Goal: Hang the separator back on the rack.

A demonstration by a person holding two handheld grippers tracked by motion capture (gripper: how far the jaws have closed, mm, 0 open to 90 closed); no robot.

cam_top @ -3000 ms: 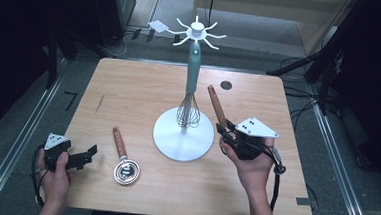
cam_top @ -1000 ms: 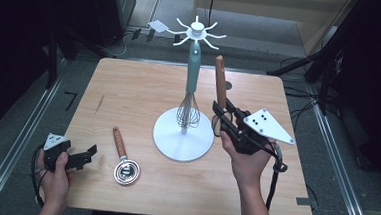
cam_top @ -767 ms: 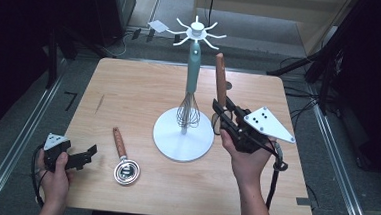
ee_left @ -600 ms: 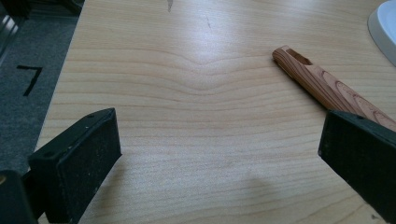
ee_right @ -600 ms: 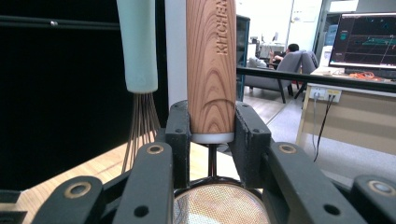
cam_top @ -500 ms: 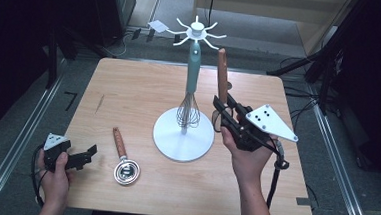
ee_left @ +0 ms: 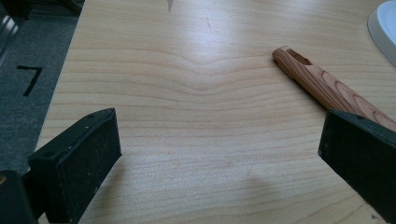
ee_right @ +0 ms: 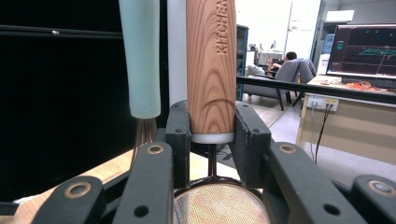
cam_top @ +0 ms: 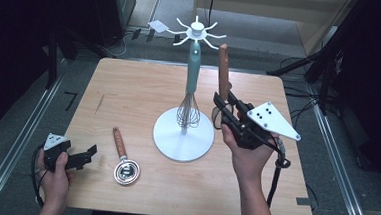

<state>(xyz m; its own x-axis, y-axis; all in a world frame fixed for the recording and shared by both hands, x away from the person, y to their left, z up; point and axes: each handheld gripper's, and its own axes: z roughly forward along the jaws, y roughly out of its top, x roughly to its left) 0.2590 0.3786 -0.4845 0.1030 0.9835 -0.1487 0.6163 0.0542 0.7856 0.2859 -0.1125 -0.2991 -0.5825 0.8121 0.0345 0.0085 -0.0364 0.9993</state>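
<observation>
high view: the right gripper (cam_top: pixel 224 109) pinches a wooden-handled strainer (cam_top: pixel 223 72) upright, just right of the white rack (cam_top: pixel 196 32), where a whisk (cam_top: pixel 188 112) already hangs. the left gripper (cam_top: pixel 83 157) rests at the table (cam_top: pixel 129 89) edge near a second wooden-handled utensil (cam_top: pixel 123 156).

left gripper view: jaws spread, nothing between them.

right gripper view: jaws clamp the handle (ee_right: pixel 211 70) base above the mesh. advice: keep the handle vertical, raise the handle end level with a free prong and approach slowly.
</observation>
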